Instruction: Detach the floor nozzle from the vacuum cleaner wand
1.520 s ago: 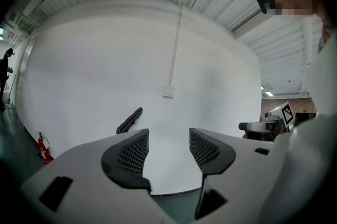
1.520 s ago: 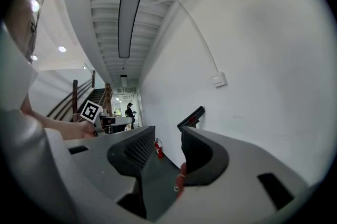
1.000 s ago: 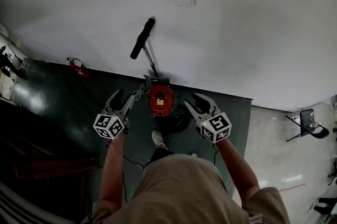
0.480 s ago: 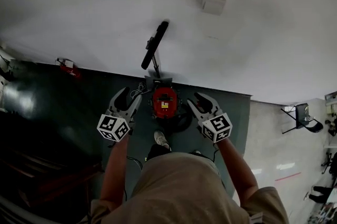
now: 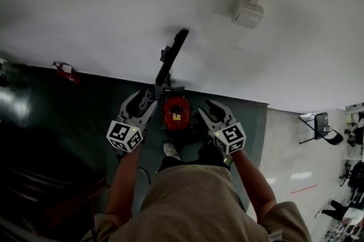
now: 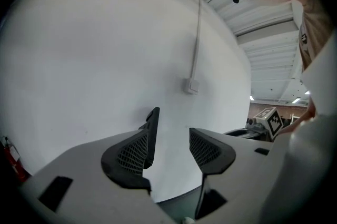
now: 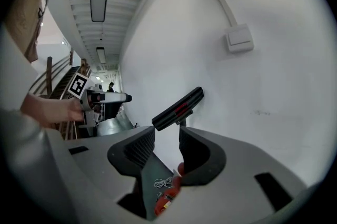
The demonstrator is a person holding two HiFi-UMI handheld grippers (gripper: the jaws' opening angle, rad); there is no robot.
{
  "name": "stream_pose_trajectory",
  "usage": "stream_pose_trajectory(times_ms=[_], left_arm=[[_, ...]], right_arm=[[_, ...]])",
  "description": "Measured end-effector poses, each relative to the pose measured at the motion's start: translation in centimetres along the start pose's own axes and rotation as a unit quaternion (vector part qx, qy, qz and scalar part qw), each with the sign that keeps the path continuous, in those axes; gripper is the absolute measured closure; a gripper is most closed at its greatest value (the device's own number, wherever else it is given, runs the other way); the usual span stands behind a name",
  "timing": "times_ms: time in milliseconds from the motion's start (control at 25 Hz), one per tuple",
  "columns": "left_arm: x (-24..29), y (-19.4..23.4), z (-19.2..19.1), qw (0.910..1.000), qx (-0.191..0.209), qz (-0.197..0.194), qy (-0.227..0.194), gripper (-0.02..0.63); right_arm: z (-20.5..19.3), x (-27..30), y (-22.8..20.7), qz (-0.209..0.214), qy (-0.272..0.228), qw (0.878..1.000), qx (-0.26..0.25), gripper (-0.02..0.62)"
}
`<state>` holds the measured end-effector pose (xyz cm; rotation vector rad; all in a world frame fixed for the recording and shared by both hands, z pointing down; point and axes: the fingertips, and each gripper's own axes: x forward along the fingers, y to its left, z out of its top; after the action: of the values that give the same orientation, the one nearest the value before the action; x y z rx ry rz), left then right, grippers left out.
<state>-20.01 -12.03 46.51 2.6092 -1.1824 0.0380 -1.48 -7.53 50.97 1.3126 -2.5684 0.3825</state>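
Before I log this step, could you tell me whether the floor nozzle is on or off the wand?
On: the floor nozzle sits atop the wand, high above the red vacuum cleaner.

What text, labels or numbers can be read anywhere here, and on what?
No text is legible.
Sticker on the red vacuum cleaner body: pale, too small to read.
Floor nozzle: a red mark, too blurred to read.
Marker cube on the left gripper and marker cube on the right gripper: black-and-white square patterns only, no words.
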Motion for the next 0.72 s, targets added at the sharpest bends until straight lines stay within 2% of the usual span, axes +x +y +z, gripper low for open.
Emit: stream_pose_trajectory(times_ms=[200,320,480,720], left_arm=[[4.2,1.0,-1.1,0.9993,0.002,0.024,0.03,0.354],[7.3,0.7,-1.6,0.9968,0.022,0.045,0.063,0.354],[11.0,1.5,-2.5,0.9875,0.065,0.073,0.123,0.353],[14.6,3.8,-4.9,0.9692,0.075,0.126,0.198,0.35]], right_arm=[[-0.2,3.1,-3.5,0.035,0.002,0.999,-0.006,0.449],[0.0,4.4,-6.0,0.061,0.005,0.998,-0.019,0.449],[-0.5,6.9,-8.4,0.094,0.013,0.995,-0.032,0.449],[-2.7,13.7,-10.9,0.132,0.022,0.989,-0.06,0.449]])
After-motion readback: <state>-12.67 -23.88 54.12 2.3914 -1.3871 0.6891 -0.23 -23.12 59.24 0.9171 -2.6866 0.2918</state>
